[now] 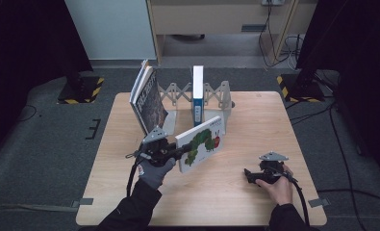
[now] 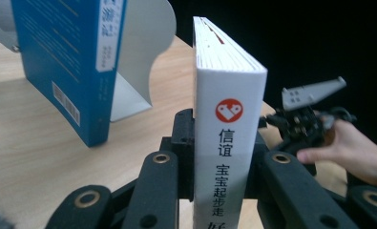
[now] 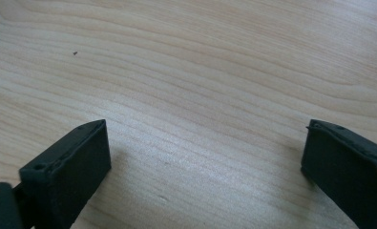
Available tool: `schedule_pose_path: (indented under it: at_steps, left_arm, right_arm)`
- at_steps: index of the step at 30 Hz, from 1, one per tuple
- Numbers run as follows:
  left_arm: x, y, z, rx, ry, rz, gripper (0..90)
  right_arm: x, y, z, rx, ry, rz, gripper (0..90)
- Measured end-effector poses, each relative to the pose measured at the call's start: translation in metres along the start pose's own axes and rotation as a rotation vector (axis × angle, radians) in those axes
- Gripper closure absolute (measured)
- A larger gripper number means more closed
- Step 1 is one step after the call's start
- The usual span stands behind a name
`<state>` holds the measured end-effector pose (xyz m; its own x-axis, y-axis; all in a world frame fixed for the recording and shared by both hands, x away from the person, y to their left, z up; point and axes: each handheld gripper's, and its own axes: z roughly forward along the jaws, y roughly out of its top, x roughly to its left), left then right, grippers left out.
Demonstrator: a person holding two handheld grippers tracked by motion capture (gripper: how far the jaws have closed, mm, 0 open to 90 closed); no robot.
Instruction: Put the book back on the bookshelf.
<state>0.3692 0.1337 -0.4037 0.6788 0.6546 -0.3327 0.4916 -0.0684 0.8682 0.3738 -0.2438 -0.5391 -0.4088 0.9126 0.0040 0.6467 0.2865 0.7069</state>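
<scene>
While my left tool (image 1: 180, 153) is clamped on the spine end of the white caterpillar book (image 1: 201, 143), the book is tilted above the wooden surface (image 1: 255, 197), just in front of the metal book rack (image 1: 215, 94). In the left gripper view the black jaws press either side of the spine (image 2: 229, 143) (a red badge and dark characters run down it). A blue book (image 1: 197, 95) stands upright in the rack, and two darker books (image 1: 147, 98) lean at its left end. My right tool (image 1: 247, 174) rests low over bare wood, well apart from the books, its jaws wide apart with nothing between them.
</scene>
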Motion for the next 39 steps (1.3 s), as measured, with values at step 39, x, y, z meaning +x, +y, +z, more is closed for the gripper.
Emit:
schedule_pose_path:
  at_steps: [39]
  left_arm:
    - [-0.004,0.031,0.073,-0.169,0.235,0.038,74.3]
  right_arm:
    - [0.000,0.000,0.000,0.002,-0.003,0.002,1.9]
